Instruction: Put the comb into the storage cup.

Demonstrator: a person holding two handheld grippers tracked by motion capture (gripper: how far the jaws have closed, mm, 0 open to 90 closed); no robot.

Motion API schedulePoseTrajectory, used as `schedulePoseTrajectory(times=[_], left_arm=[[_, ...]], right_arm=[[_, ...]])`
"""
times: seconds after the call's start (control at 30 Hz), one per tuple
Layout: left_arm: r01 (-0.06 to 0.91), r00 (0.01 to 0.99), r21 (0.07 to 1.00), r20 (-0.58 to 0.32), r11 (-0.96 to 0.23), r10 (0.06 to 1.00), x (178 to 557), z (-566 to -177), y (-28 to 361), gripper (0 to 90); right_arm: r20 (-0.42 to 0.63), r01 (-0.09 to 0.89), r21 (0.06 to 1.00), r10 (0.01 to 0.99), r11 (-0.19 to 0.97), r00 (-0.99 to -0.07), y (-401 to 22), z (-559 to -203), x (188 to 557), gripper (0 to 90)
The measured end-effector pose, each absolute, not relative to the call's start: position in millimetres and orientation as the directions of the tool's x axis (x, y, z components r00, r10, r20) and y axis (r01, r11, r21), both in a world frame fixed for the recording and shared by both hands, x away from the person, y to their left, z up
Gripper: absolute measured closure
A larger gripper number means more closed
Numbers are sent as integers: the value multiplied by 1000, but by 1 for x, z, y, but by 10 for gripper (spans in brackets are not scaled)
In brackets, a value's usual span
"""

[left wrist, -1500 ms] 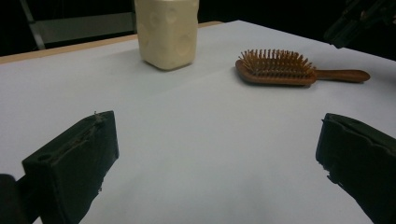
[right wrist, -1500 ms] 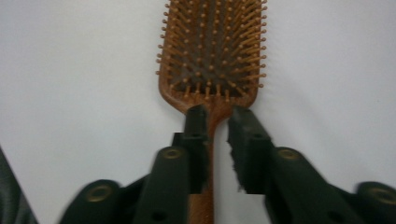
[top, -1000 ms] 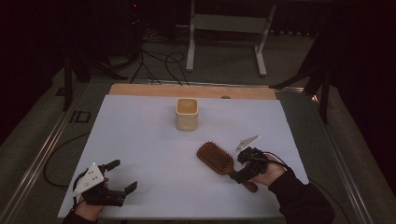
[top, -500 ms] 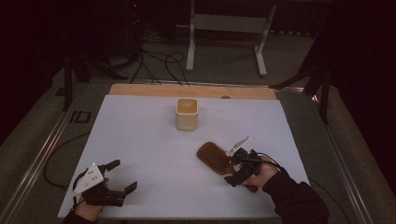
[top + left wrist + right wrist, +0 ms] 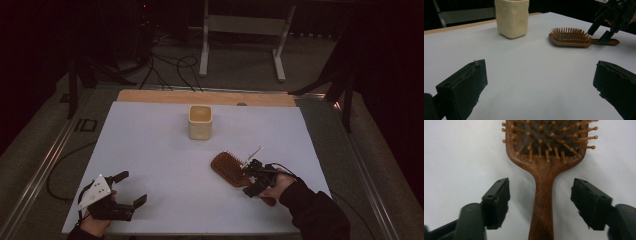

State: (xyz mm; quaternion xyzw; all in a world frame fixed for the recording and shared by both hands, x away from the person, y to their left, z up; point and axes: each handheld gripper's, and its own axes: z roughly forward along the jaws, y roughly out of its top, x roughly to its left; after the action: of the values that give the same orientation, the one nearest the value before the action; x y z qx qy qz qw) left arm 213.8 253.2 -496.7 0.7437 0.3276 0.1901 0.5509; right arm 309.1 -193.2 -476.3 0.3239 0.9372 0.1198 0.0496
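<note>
While the wooden hairbrush (image 5: 544, 170) lies bristles-up on the white table (image 5: 150, 150), near its right front, the right gripper (image 5: 540, 202) straddles the handle. Its jaws have just been closing, but both pads stand clear of the wood, so nothing is gripped yet. To do it well, I'd say: keep the handle centred between the pads, come down until they flank the wood, clamp just below the neck, and lift level. The left gripper (image 5: 536, 85) sits at the front left, jaws apart, holding nothing. The cream cup (image 5: 200, 121) stands well behind the brush. No brand, label or readable writing on anything.
</note>
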Motion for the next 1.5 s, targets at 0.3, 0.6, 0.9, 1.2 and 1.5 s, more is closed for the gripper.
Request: schedulePoseTrajectory(times=[0.3, 0.6, 0.9, 1.2, 1.5], left_arm=[[278, 713, 944, -80, -177, 697, 214, -496, 254, 0], [278, 714, 944, -82, -175, 695, 214, -496, 254, 0], [281, 713, 944, -86, -172, 696, 214, -496, 254, 0], [283, 714, 944, -88, -171, 695, 214, -496, 254, 0], [284, 712, 944, -89, -169, 697, 215, -497, 253, 0]], right_arm=[[-21, 610, 203, 626, 766, -780, -191, -482, 314, 533], [-49, 619, 165, 634, 767, -772, -187, -488, 318, 620], [-23, 642, 132, 650, 755, -760, -184, -488, 322, 682], [-31, 632, 107, 638, 767, -769, -180, -488, 323, 726], [-46, 616, 212, 638, 758, -769, -188, -489, 312, 735]])
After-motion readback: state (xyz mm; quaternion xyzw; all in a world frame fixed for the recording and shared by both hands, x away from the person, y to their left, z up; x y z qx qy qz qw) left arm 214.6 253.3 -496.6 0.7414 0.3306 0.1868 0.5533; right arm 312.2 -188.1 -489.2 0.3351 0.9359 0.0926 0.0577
